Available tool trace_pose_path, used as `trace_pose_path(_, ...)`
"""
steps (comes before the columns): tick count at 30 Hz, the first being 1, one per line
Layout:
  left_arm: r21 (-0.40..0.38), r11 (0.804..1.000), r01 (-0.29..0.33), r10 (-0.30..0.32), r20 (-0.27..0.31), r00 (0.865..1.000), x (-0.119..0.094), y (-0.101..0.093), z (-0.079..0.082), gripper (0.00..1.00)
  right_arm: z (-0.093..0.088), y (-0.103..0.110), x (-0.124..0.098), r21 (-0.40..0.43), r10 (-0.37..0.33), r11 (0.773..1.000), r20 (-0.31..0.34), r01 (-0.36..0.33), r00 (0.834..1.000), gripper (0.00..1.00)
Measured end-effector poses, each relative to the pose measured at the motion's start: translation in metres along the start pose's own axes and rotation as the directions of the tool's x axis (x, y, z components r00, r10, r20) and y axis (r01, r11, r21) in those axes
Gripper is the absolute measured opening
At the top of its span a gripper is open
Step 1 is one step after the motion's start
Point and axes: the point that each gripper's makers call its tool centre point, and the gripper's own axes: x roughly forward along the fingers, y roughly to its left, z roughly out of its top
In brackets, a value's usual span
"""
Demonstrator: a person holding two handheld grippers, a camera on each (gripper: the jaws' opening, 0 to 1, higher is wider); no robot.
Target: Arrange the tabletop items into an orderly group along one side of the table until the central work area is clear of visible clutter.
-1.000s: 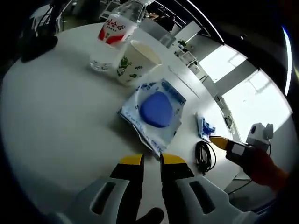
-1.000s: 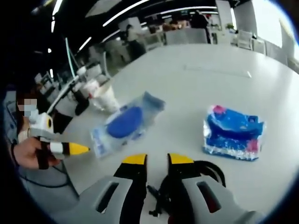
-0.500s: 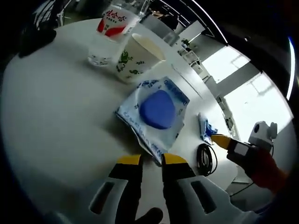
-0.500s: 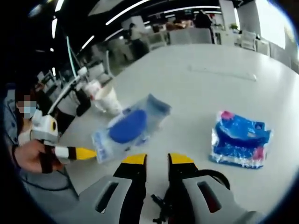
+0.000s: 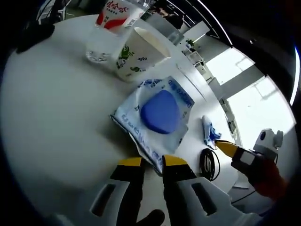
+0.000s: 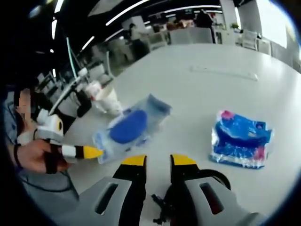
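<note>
Clear plastic wraps the blue pad in the packet [image 5: 157, 117], and over the last second my left gripper [image 5: 153, 162] has crept up until its yellow tips, a little apart, frame the near corner, nothing clamped yet. Cup [image 5: 136, 56] and bottle [image 5: 110, 28] wait beyond. My right gripper [image 6: 159, 162], slightly parted and empty, hovers over the cable [image 6: 207, 181] near the blue pack [image 6: 240, 139].

Left gripper [image 5: 152, 161] low over the white table [image 5: 56, 122], yellow-tipped jaws narrowly parted, nothing between them. Right gripper [image 6: 153, 160] likewise poised just above the table, jaws slightly apart, holding nothing.
</note>
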Motion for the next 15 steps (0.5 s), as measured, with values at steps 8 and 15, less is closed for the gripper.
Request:
trace_pose_path(8,0.005,1.0,-0.014,0.014,-0.002,1.0,-0.003,0.004,0.0,0.03,-0.001,-0.001,-0.001,0.002,0.001,1.0,-0.005,-0.001,1.0,0.19)
trace_pose_path(15,0.046,0.999,-0.002,0.003,-0.02,1.0,-0.013,0.006,-0.004,0.01,-0.006,-0.001,0.002,0.002,0.002,1.0,-0.013,-0.002,1.0,0.2)
